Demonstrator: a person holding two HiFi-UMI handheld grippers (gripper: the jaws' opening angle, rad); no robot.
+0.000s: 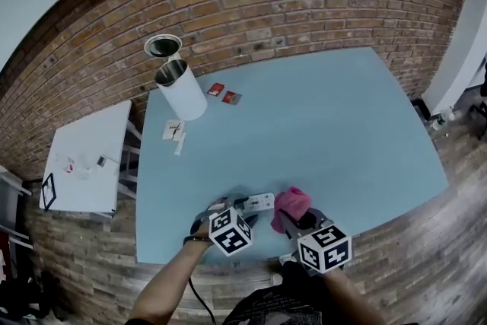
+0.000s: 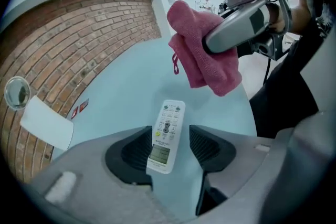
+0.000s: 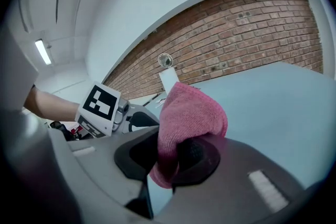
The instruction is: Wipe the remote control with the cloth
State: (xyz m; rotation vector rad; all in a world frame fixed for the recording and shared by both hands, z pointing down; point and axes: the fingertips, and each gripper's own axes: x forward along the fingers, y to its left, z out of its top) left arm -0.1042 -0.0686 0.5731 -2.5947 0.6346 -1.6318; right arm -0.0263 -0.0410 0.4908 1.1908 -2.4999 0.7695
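Dangling cloth (image 2: 202,50) near remote control (image 2: 165,136)

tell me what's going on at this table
A person holds a two-jaw gripper in each hand over a light blue table. The right gripper is shut on a crumpled pink cloth, held above the table. The left gripper is open, with a white rectangular remote control between its jaws, lying on the table, unclamped.

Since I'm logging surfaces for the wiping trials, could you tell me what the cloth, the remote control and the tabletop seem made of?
The cloth: pink, fuzzy pile, limp folds; likely microfibre or terry.
The remote control: white, smooth, rigid shell with a grey display; probably plastic.
The tabletop: pale blue, even, matte; possibly laminate, hard to tell.
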